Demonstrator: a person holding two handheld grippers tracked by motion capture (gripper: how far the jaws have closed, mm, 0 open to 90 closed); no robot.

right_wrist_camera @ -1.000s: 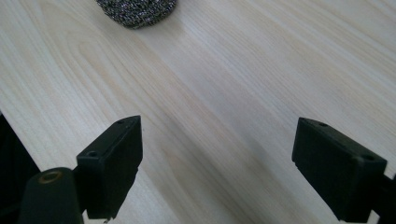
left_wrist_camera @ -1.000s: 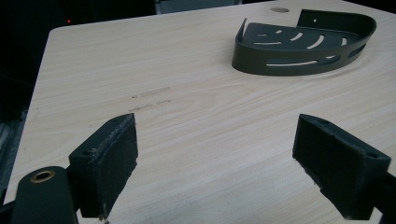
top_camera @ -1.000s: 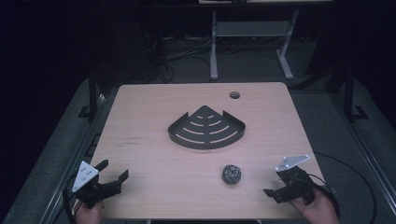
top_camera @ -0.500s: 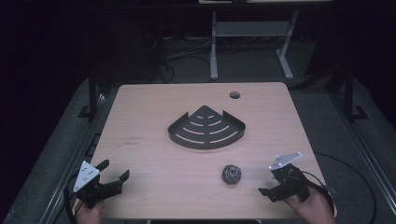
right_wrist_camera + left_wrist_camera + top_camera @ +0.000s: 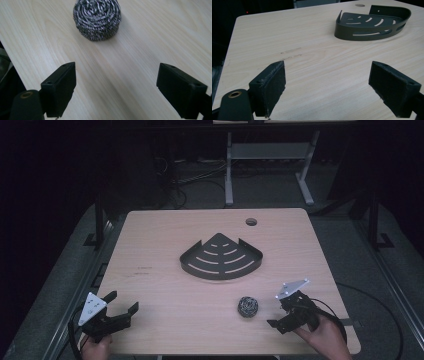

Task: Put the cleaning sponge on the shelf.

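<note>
I am closing my right tool in on the scourer, nearer than a second ago, jaws wide apart; the scourer is sitting on the counter below the rack, while my left tool is idling, jaws apart

R tongs moved left, closer to steel scourer; not touching yet.

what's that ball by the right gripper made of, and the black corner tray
The ball looks like a steel wool scourer: coiled, shiny silver wire strands. The corner tray seems to be sheet metal with a matte black coating, judging by its thin walls and cut slots, though it could be plastic.
</note>
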